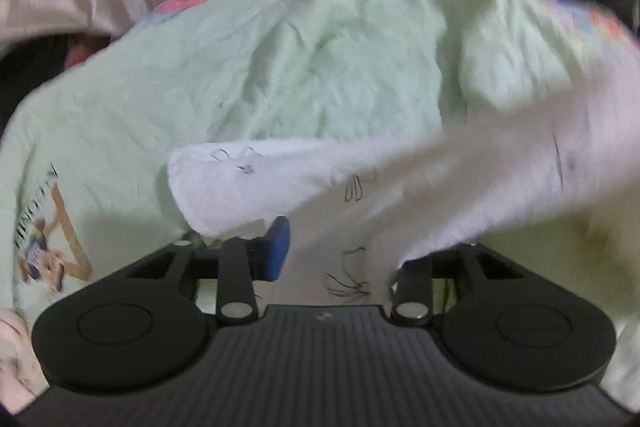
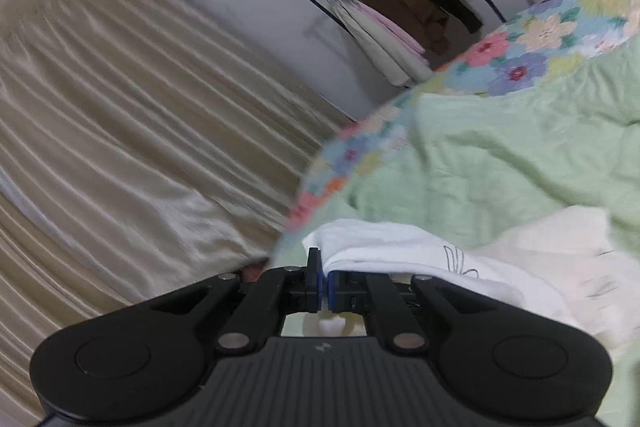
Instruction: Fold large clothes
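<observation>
Right tool (image 2: 325,281) pinched tight on edge of white garment (image 2: 384,247); left tool (image 1: 340,255) spread wide, same white garment (image 1: 400,179) draped across the gap and hiding one finger. Garment partly lifted over pale green quilt (image 1: 280,67) with floral border (image 2: 520,55) on the bed. Beyond: beige pleated curtain (image 2: 120,87), clothes rack (image 2: 400,7) against wall.

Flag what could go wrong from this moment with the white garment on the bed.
1. The right tool pinches only a thin edge of the white garment; a pull may slip it free.
2. The left tool stands wide open with cloth draped between its pads, so that side is unheld and may sag or bunch.
3. The garment lies on the rumpled green quilt; closing the left tool could catch the quilt too.
</observation>
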Motion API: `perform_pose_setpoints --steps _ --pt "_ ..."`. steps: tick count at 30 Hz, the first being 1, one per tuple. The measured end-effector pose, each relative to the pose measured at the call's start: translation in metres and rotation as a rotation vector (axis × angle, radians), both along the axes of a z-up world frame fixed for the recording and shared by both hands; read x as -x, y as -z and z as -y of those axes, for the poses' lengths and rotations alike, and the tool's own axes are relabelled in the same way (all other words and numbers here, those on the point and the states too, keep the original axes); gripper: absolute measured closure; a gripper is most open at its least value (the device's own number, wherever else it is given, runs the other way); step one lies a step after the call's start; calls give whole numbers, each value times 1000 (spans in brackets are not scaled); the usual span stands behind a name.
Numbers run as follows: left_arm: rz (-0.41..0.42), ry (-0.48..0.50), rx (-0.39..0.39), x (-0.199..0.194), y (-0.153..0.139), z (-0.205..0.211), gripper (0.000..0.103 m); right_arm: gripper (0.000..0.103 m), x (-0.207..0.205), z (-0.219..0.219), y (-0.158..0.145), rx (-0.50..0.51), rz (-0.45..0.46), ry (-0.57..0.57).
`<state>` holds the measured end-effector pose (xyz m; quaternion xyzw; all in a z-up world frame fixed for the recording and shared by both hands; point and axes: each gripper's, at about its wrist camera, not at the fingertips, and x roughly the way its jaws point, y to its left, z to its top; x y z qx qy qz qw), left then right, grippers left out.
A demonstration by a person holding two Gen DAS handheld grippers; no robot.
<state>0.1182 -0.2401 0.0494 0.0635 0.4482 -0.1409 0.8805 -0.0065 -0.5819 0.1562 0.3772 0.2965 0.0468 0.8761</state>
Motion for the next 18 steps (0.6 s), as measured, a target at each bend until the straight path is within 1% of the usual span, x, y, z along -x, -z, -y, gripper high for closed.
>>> perform_pose_setpoints --steps 2,4,7,10,12,15,18 --pt "9 -3 34 -7 -15 -12 65 100 6 5 11 25 -69 -33" --pt "20 9 59 -6 -28 -17 64 100 14 9 22 36 -134 -79" --pt "5 17 72 -9 -30 -17 63 100 28 12 41 5 -213 -169" --pt "-27 24 89 -14 -30 -12 64 100 45 13 56 -94 -224 -239" --pt "-60 14 131 -15 -28 -17 63 100 53 15 62 -175 -213 -276" --pt "-102 11 204 -14 -26 -29 63 100 77 16 71 -207 -209 -314" --pt "-133 19 273 -12 -27 -43 64 100 103 10 91 -212 -252 -303"
